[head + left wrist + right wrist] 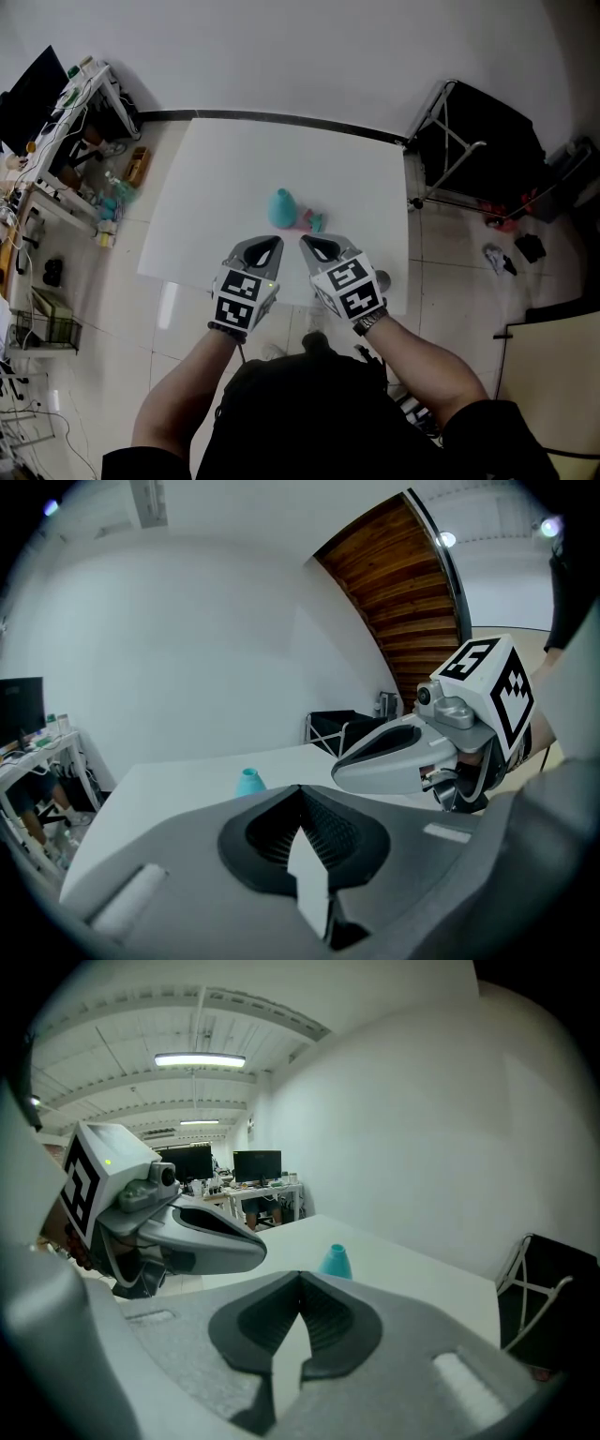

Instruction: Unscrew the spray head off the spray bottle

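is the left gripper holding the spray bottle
No, the left gripper is shut and empty; the spray bottle stands apart on the table.

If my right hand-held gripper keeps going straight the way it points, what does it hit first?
Probably the teal bottle, standing on the white table just ahead of the shut right hand-held gripper. Angled downward, it might touch the tabletop first; depth is unclear.

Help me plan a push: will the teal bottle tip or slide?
It probably slides: the teal bottle stands upright on a wide base tapering to a narrow neck. It looks like light plastic, so a push near the neck might still topple it.
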Demonstrator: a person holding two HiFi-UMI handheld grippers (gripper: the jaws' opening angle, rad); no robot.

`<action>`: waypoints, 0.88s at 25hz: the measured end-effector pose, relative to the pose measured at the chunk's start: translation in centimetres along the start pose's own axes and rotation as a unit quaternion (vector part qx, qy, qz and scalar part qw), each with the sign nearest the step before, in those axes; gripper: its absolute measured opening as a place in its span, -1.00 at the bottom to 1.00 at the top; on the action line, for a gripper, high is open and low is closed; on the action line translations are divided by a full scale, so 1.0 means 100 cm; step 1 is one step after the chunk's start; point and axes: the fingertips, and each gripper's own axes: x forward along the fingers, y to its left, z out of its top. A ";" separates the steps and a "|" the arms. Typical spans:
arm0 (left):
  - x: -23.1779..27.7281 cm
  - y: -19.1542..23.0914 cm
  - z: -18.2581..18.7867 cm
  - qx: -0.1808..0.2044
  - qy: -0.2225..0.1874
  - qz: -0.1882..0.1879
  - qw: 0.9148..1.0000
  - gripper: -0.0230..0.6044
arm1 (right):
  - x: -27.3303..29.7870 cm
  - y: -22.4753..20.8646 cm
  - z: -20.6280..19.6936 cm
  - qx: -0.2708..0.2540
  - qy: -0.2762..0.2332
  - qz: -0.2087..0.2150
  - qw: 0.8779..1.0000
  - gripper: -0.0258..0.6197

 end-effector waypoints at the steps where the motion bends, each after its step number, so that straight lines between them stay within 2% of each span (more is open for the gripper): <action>1: 0.000 -0.001 0.000 0.001 0.000 -0.001 1.000 -0.88 | -0.001 0.000 0.001 0.000 -0.001 -0.001 1.000 -0.94; 22: -0.002 -0.006 0.003 0.009 0.004 0.001 1.000 -0.88 | -0.008 0.000 0.004 -0.006 -0.004 -0.007 1.000 -0.95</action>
